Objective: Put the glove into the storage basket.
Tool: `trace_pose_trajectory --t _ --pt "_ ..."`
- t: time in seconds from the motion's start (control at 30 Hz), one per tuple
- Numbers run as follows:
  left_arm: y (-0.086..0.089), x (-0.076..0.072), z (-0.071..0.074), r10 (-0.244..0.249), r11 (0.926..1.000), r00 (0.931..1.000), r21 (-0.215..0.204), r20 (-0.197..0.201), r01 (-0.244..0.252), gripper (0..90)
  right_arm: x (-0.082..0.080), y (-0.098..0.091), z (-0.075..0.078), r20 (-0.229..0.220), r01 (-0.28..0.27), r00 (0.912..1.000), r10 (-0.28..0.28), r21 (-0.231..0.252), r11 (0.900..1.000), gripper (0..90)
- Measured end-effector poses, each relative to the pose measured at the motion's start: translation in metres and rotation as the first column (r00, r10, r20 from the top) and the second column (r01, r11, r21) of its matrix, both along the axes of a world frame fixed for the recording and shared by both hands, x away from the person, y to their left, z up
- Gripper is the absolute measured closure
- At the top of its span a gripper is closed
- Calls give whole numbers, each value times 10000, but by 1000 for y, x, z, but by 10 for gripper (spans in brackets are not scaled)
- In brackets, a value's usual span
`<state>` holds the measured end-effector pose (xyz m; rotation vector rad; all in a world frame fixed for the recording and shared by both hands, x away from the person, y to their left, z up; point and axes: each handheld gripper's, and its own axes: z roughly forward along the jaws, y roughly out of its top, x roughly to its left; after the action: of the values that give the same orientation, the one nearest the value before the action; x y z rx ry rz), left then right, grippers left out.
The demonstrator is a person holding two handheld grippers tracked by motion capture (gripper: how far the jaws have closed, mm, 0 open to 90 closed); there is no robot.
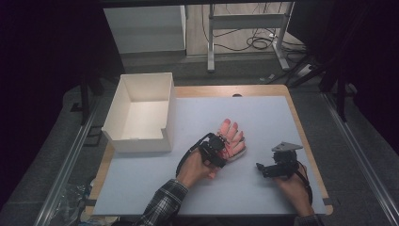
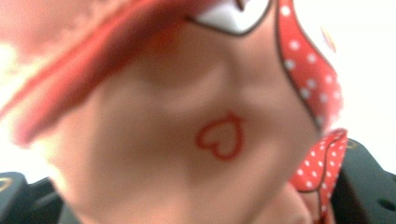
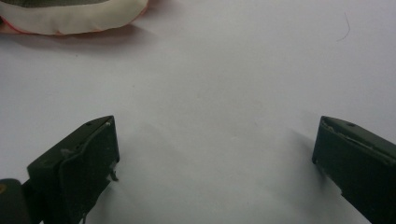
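Pink fabric, glove-shaped, is the item under my left gripper [image 1: 225, 151]: a pink glove [image 1: 231, 136] lying flat near the middle of the table [image 1: 263, 117], on its pale grey cover. In the high view its long axis runs from the cuff, nearest me, away towards the far edge, leaning slightly right; the finger ends point away from me. My left gripper sits over the cuff end. To the left of the glove, near but apart, stands a white box [image 1: 141, 110], open-topped, with a notch cut in its near wall; I see nothing in it. My right gripper [image 1: 261, 168] rests low over the table to the right of the glove, apart from it, jaws pointing left towards it.

In the left gripper view, the glove [image 2: 187, 140] sits very close and blurred between my two black jaws, which show at the bottom corners. The fabric is pale pink with a small red heart outline [image 2: 222, 139], and a red band with white dots [image 2: 306, 70] runs down the right side. The cloth is bunched against the jaws, so I record this gripper as closed on the glove.

In the right gripper view, my right gripper [image 3: 215, 154] stands with jaws wide apart, only bare table cover [image 3: 224, 84] between them. The glove's cream-coloured edge [image 3: 70, 18] lies at the upper left, well clear of the jaws.
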<state>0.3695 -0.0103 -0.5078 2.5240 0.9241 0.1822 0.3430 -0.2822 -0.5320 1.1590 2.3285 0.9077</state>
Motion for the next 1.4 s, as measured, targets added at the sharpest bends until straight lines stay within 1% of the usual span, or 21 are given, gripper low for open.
trace_pose_trajectory --t 0.03,0.07,0.1,0.2,0.27,0.3,0.37,0.4,0.47,0.63,0.67,0.9,1.13,1.2,1.4 --pt "1 1 1 10 10000 10000 -89 -35 -10 445 0 0 0 -1 3 10000 -3 1 10000 6" --pt "3 1 1 17 9998 10000 -217 -54 -18 480 0 0 0 -1 -2 10000 2 6 10000 7" --pt "5 3 2 1 9994 9999 -344 -117 -5 480 0 0 0 -1 -2 10000 2 6 10000 7" --pt "13 8 5 41 9961 9990 -878 -448 -80 523 0 0 0 -15 5 10000 -5 20 10000 7" --pt "16 9 6 5 9939 9990 -1099 -443 -54 536 0 0 0 -15 8 10000 -8 25 10000 7" --pt "17 9 7 -7 9932 9993 -1162 -370 -36 537 0 0 0 -14 5 10000 -5 21 10000 7" --pt "18 9 9 74 9934 9999 -1146 -143 -90 539 0 0 0 -7 1 10000 -1 18 10000 7" --pt "19 9 11 156 9921 9999 -1244 -65 -163 539 0 0 0 -2 -3 10000 3 15 10000 7" --pt "20 11 15 178 9914 9998 -1291 -124 -192 540 0 0 0 5 -8 10000 8 13 10000 7" --pt "24 12 28 272 9905 9996 -1348 53 -262 537 0 0 0 9 -15 10000 15 4 10000 7" --pt "26 14 32 302 9901 9995 -1372 32 -295 535 0 0 0 14 -15 10000 15 5 10000 7" --pt "31 17 41 324 9901 9994 -1361 -102 -335 526 0 0 0 -6 5 10000 -5 11 10000 7" --pt "36 20 52 392 9908 9992 -1295 -6 -390 523 0 0 0 -4 6 10000 -6 18 10000 7" --pt "38 21 57 482 9902 9988 -1321 94 -465 519 0 0 0 6 0 10000 0 8 10000 7" --pt "42 24 65 548 9903 9984 -1283 147 -525 518 0 0 0 -3 3 10000 -3 11 10000 7"
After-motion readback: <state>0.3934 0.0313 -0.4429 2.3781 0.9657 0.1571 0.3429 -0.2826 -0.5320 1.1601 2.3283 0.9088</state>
